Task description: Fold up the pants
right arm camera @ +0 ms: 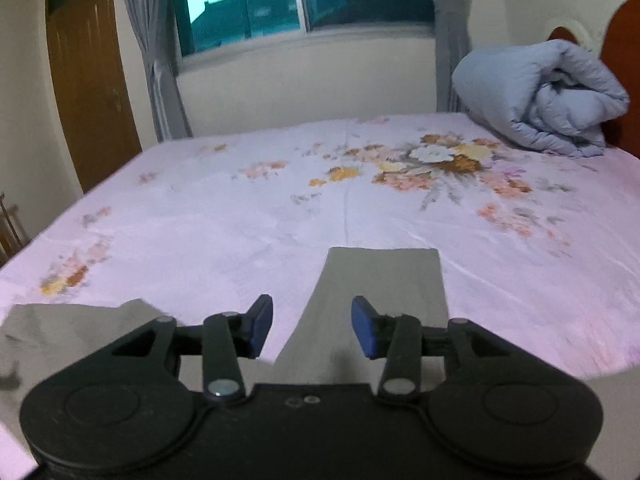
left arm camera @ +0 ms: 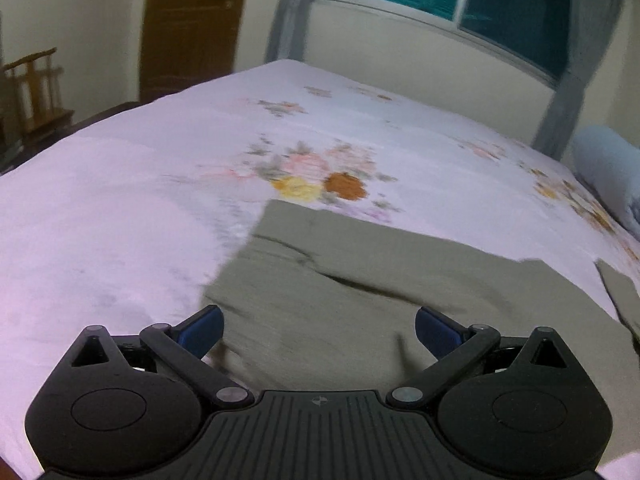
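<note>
Left gripper [left arm camera: 319, 330] spread wide, blue pads [left arm camera: 202, 330] well apart, hovering above olive-grey pants [left arm camera: 340, 280], gripping nothing. Right gripper [right arm camera: 312, 326] likewise parted, empty, poised over a pant leg [right arm camera: 380, 280]. Pants spread flat on a pink floral bedsheet [right arm camera: 240, 220]. Rolled pale-blue duvet [right arm camera: 540, 96] at the far right corner. Beyond: window [right arm camera: 280, 0] with grey curtains [right arm camera: 152, 48], brown wooden door [right arm camera: 88, 80].

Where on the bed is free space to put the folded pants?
The floral sheet is bare between the pants and the window wall. The headboard corner holds a rolled blue duvet; the near edge is covered by pants.
</note>
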### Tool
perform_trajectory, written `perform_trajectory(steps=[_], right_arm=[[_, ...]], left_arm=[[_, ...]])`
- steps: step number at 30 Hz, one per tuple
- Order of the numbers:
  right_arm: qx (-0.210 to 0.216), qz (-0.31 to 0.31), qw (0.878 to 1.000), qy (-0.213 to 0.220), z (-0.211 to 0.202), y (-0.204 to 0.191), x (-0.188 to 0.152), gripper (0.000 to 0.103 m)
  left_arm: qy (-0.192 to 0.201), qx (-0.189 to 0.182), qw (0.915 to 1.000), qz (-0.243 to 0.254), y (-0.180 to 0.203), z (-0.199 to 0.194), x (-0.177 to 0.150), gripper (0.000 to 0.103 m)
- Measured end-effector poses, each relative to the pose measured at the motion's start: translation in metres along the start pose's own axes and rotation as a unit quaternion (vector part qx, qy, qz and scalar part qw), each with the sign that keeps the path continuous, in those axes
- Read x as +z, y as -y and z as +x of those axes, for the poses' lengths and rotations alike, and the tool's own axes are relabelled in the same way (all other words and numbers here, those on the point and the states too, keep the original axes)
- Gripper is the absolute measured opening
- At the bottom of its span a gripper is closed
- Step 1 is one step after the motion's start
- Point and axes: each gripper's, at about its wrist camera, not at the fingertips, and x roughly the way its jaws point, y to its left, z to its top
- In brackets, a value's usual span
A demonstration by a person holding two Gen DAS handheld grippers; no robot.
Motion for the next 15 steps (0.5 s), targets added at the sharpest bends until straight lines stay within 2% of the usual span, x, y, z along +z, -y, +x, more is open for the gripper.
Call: perform_trajectory(steps=[4, 8, 10, 13, 14, 15], right_arm=[[-0.008, -0.023, 0.999, -0.038, 0.064, 0.001, 0.017, 0.036], [-0.025, -0.038, 0.997, -0.066, 0.124, -0.001, 0.032, 0.035], [-0.038, -0.044, 0.994, -0.097, 0.151, -0.001, 0.035, 0.034], [-0.085, -0.060, 0.980, -0.170, 0.197, -0.005, 0.027, 0.035], [-0.091, -0.073, 0.978, -0.174, 0.203, -0.008, 0.021, 0.032], [-0.095, -0.083, 0.978, -0.167, 0.203, -0.010, 0.019, 0.011]], left_arm=[[0.006, 0.043, 0.9986, -0.031, -0.025, 0.018, 0.015, 0.102], [-0.001, 0.069, 0.9963, -0.051, -0.044, 0.034, 0.026, 0.102], [-0.010, 0.096, 0.9943, -0.046, -0.046, 0.045, 0.027, 0.102], [-0.016, 0.095, 0.9929, -0.069, -0.050, 0.058, 0.025, 0.102], [-0.014, 0.095, 0.9927, -0.073, -0.049, 0.058, 0.023, 0.102], [-0.012, 0.097, 0.9926, -0.072, -0.047, 0.058, 0.022, 0.102]])
